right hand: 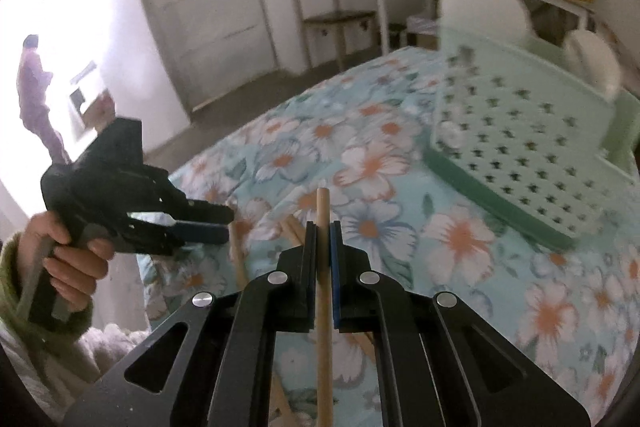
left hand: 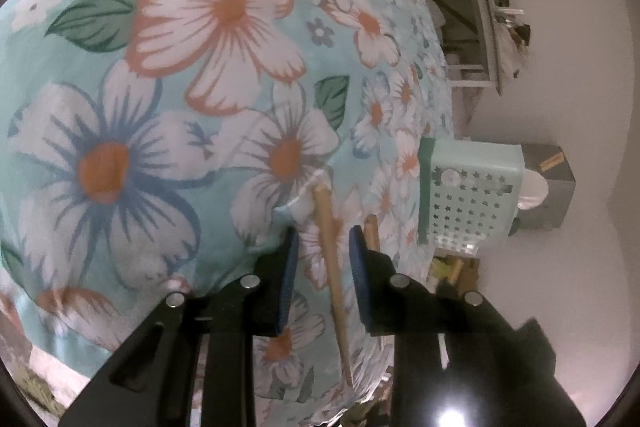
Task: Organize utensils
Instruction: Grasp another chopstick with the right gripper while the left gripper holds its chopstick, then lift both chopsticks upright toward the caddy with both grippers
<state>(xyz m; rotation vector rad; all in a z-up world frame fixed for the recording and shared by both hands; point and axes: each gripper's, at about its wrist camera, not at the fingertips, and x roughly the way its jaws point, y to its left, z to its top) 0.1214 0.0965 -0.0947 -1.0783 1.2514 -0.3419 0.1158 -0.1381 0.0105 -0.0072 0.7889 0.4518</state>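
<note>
Your left gripper (left hand: 324,247) over the floral cloth (left hand: 160,87), a wooden chopstick (left hand: 334,267) between your parted fingers, touching neither, mint perforated basket (left hand: 472,195) beyond the right finger

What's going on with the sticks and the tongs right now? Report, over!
Right tongs shut on one wooden chopstick. Left tongs part open, a chopstick between them, grip unclear. Green rack ahead, path clear.

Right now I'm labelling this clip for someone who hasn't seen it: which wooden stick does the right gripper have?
Start at the flowered cloth with the pale green star-holed basket on it. Nearer the camera, several light wooden sticks lie on the cloth. The one meant is the wooden stick clamped in the right gripper, pointing away between its blue pads, off the cloth.
</note>
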